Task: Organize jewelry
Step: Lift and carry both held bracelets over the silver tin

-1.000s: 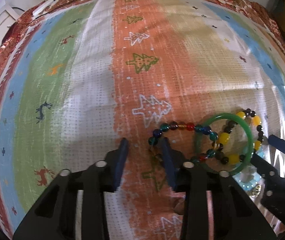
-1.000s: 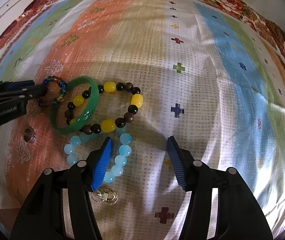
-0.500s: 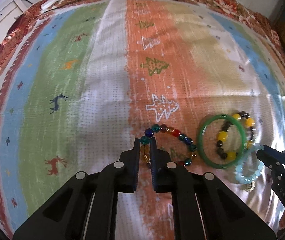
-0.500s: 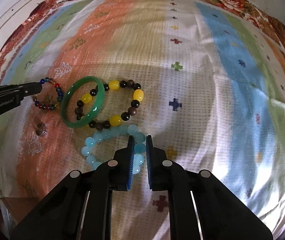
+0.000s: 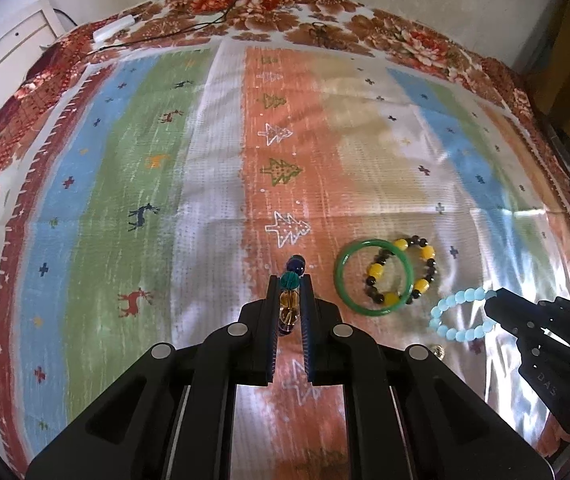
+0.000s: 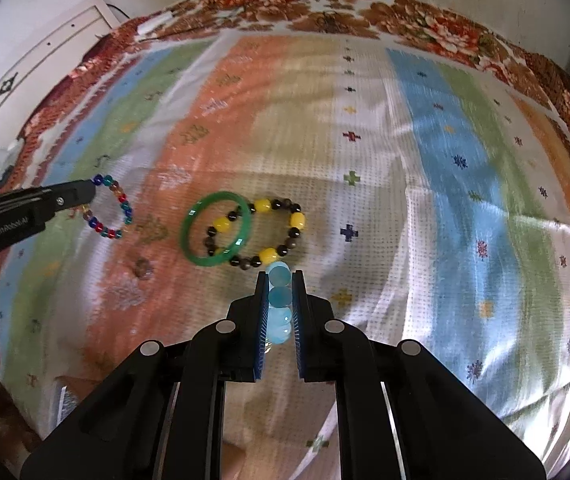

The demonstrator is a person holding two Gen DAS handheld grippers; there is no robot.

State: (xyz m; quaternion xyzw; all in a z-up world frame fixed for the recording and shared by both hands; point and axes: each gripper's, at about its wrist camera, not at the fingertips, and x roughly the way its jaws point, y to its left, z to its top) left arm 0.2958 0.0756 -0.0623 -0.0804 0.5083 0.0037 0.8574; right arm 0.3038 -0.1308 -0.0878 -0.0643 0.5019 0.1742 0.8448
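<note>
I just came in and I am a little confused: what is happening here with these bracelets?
A person is sorting jewelry on a striped cloth with two handheld grippers. The left gripper is shut on a multicolored bead bracelet, the right gripper on a pale blue bead bracelet. A green bangle and a yellow-and-dark bead bracelet lie overlapping on the cloth.

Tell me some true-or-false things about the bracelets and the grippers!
1. The left gripper holds the colourful bead bracelet. True.
2. The right gripper is open and holds nothing. False: it is shut on the light blue bracelet.
3. The green bangle lies on the cloth. True.
4. The yellow and dark bead bracelet lies far from the green bangle. False: they overlap.
</note>
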